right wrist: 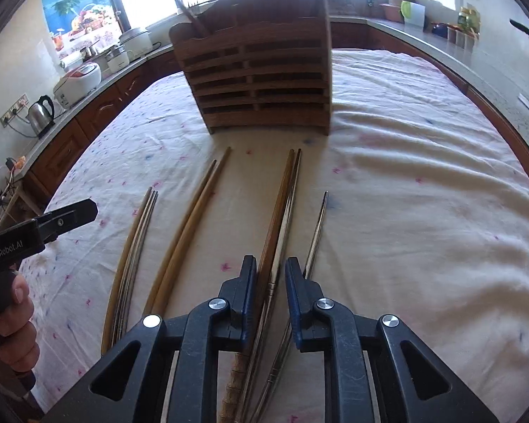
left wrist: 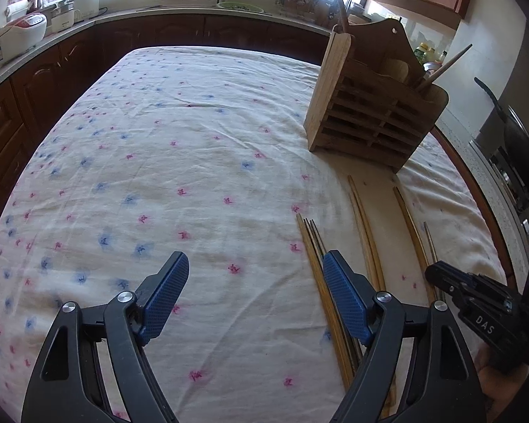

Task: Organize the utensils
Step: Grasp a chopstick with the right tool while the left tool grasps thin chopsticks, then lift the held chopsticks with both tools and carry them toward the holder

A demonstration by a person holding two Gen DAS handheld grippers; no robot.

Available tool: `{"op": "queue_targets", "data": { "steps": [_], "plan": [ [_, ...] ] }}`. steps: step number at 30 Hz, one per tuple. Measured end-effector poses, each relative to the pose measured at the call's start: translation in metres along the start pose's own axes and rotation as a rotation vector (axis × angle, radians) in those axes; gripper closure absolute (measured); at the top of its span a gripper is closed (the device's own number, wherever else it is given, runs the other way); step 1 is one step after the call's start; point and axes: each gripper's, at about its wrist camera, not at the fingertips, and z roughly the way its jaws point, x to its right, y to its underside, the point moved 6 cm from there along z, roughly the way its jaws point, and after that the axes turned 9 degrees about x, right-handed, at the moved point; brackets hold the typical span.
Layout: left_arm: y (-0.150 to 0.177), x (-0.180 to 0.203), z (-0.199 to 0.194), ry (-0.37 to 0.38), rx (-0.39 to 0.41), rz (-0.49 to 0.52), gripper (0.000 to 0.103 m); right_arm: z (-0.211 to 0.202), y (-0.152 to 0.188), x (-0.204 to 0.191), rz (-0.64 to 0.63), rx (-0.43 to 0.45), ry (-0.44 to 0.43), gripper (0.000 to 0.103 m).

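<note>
Several chopsticks lie in groups on the floral tablecloth [right wrist: 405, 176]: a thin left bundle [right wrist: 137, 239], a light wooden pair [right wrist: 194, 218], a dark brown pair [right wrist: 282, 204] and a metal one [right wrist: 317, 232]. A slatted wooden utensil holder [right wrist: 257, 81] stands upright behind them, with sticks in its top. My right gripper [right wrist: 271, 264] hovers over the brown pair, its jaws narrowly apart astride them, not closed on them. My left gripper [left wrist: 255, 259] is wide open and empty above the cloth, left of the bundle [left wrist: 314, 243]; the holder [left wrist: 374, 112] is far right.
Kitchen counters ring the table, with rice cookers [right wrist: 77, 77] and a kettle [right wrist: 40, 114] at left. A wok [left wrist: 522, 148] sits on the stove at right. Each gripper shows in the other's view: the right one [left wrist: 476, 303] and the left one [right wrist: 46, 229].
</note>
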Motion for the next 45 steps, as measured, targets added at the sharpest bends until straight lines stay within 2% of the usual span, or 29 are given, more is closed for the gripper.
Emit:
{"op": "queue_targets", "data": {
  "steps": [2,6,9,10,15,17,20,22,25,28,31,35,40,45],
  "plan": [
    [0.001,0.004,0.005,0.007,-0.018,0.009,0.032,-0.003,-0.003,0.008,0.033,0.01,0.007,0.081],
    [0.003,0.015,0.015,0.015,-0.05,0.04,0.041,-0.006,-0.022,0.008,0.061,0.059,-0.019,0.081],
    [0.004,0.021,0.024,0.014,-0.075,0.063,0.052,0.006,-0.037,0.002,0.048,0.067,-0.017,0.085],
    [0.005,0.022,0.028,0.015,-0.087,0.064,0.057,0.012,-0.041,0.002,0.049,0.062,-0.012,0.086],
    [0.0,0.027,0.037,0.022,-0.086,0.087,0.058,0.044,-0.047,0.007,0.039,-0.013,0.009,0.089],
    [-0.002,0.029,0.041,0.014,-0.085,0.113,0.063,0.051,-0.046,0.011,0.039,-0.025,0.014,0.091],
    [-0.006,0.032,0.045,0.026,-0.087,0.133,0.073,0.056,-0.051,0.012,0.04,-0.026,0.004,0.091],
    [-0.008,0.033,0.048,0.041,-0.095,0.134,0.088,0.06,-0.055,0.013,0.039,-0.025,0.002,0.092],
    [-0.008,0.037,0.051,0.041,-0.097,0.162,0.094,0.068,-0.061,0.012,0.02,-0.023,0.009,0.093],
    [-0.006,0.04,0.049,0.037,-0.085,0.185,0.096,0.074,-0.066,0.008,0.001,-0.016,0.019,0.094],
    [-0.006,0.035,0.047,0.07,-0.089,0.137,0.098,0.074,-0.066,0.007,-0.02,-0.005,0.038,0.096],
    [-0.007,0.025,0.036,0.079,-0.074,0.099,0.099,0.066,-0.062,0.011,0.032,0.003,0.003,0.097],
    [-0.018,0.018,0.012,0.105,-0.032,0.058,0.099,0.035,-0.064,0.007,0.084,0.064,-0.054,0.098],
    [-0.041,0.016,-0.02,0.137,0.048,0.039,0.099,-0.009,-0.076,0.001,0.094,0.152,-0.087,0.098]
  ]
}}
